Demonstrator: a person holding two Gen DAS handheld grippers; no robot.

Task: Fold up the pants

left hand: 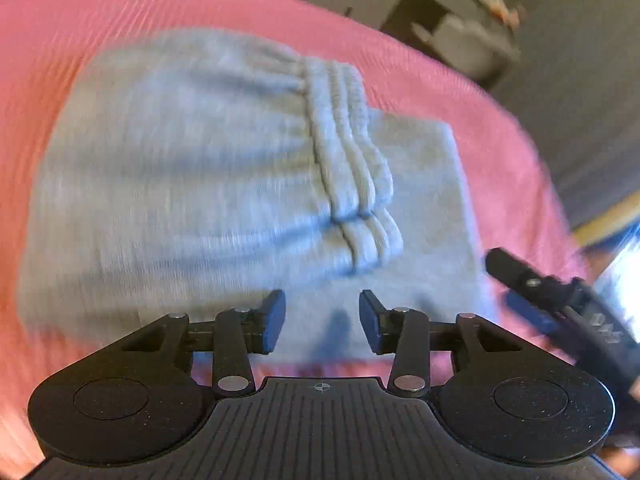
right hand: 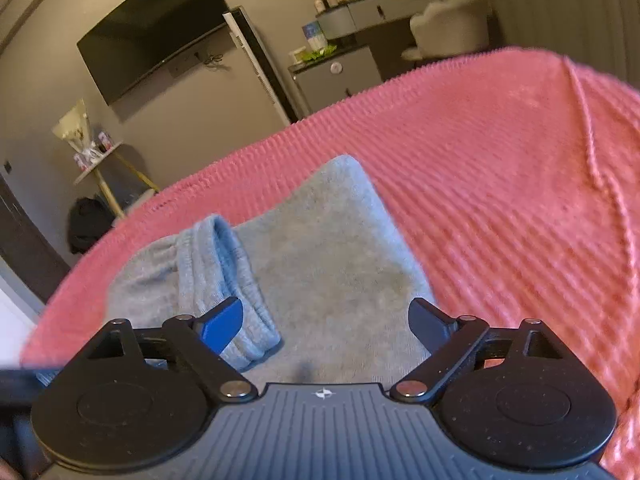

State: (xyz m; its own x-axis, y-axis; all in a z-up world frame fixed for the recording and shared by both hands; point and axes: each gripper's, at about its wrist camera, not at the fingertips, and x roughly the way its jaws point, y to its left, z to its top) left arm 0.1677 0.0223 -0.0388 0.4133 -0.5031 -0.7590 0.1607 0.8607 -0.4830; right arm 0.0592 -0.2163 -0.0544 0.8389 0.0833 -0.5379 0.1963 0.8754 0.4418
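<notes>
Left wrist view: we see grey pants [left hand: 224, 168] folded compact on the pink bedspread [left hand: 460, 92], waistband on top. Left gripper [left hand: 322, 322] and right gripper [right hand: 326, 326] hover empty, jaws apart. Folding looks nearly finished.

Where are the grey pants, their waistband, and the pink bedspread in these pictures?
grey pants [left hand: 180, 184]: left wrist view, on the broad folded panel.
waistband [right hand: 228, 276]: right wrist view, on the ribbed elastic band.
pink bedspread [right hand: 500, 168]: right wrist view, on bare ribbed fabric beside the pants.
</notes>
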